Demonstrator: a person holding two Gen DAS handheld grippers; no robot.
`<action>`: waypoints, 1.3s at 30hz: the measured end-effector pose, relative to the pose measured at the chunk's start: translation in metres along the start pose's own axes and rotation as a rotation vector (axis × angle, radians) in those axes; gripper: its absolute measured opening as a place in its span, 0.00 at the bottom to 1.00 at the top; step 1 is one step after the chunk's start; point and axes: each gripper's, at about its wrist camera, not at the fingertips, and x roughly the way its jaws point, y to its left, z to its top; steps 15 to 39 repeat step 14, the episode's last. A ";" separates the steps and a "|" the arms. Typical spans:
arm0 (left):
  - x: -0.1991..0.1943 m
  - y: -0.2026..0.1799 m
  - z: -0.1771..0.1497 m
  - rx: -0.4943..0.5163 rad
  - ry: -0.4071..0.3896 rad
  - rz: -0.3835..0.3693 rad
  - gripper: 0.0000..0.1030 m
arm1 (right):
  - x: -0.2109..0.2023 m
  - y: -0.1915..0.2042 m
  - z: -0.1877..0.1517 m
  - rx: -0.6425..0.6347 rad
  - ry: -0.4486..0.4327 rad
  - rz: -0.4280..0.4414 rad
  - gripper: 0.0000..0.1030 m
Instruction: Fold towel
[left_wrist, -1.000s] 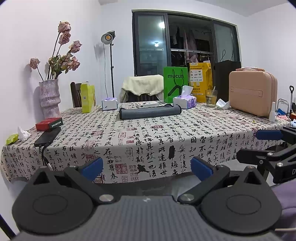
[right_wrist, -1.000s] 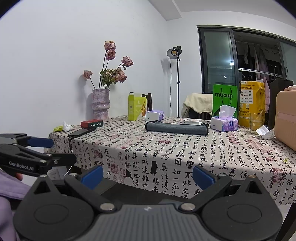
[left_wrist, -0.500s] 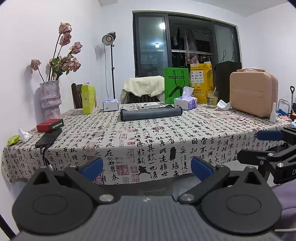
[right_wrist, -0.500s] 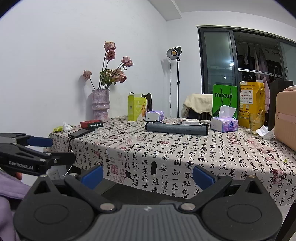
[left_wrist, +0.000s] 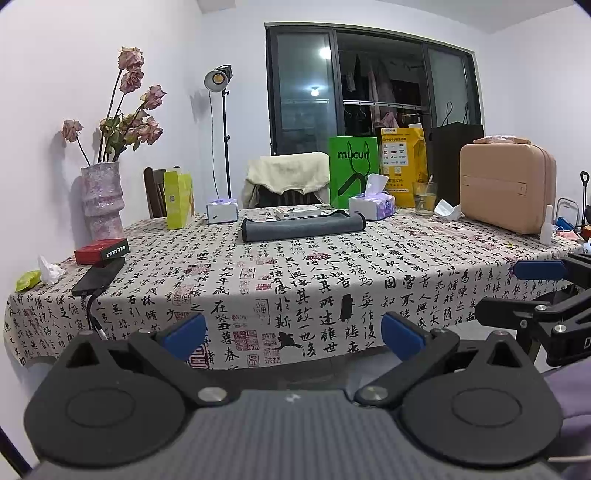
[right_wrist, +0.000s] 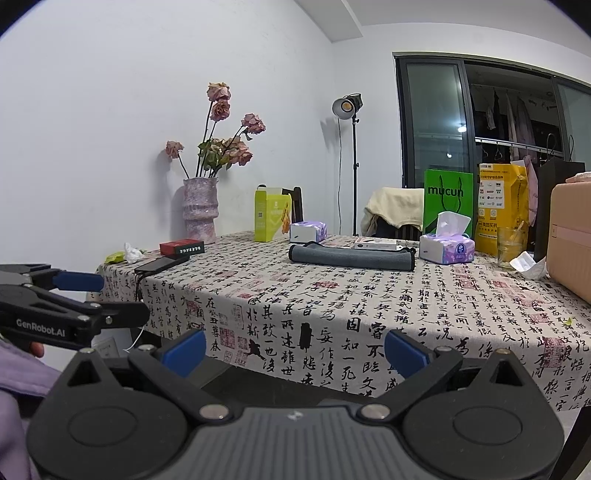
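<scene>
Grey fabric, the towel (left_wrist: 302, 228), lay folded into a long strip near the far side of the table (left_wrist: 332, 273), well apart from both tools. A white tissue pack (left_wrist: 371, 202) stood just beside its right end, and a flat white box (left_wrist: 297, 211) lay just behind it.

The left hand-held gripper (left_wrist: 293, 336) was held off the near table edge, fingers spread wide with nothing between them. The right hand-held gripper (right_wrist: 294, 349) was likewise off the near edge, fingers spread wide and empty. Each tool appeared at the border of the other's view.

At the table's left end stood a mottled vase (right_wrist: 200, 210) with dried roses, a red box (right_wrist: 181, 248) and a black phone (right_wrist: 161, 264). A beige case (left_wrist: 506, 186) stood at the right end.
</scene>
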 end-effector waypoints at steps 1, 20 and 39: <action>0.000 0.000 0.000 0.001 -0.001 0.000 1.00 | 0.000 0.000 0.000 0.000 -0.001 -0.001 1.00; -0.001 0.001 0.001 -0.005 -0.008 0.008 1.00 | 0.001 0.000 -0.001 0.001 -0.010 -0.005 1.00; -0.001 0.001 0.001 -0.005 -0.008 0.008 1.00 | 0.001 0.000 -0.001 0.001 -0.010 -0.005 1.00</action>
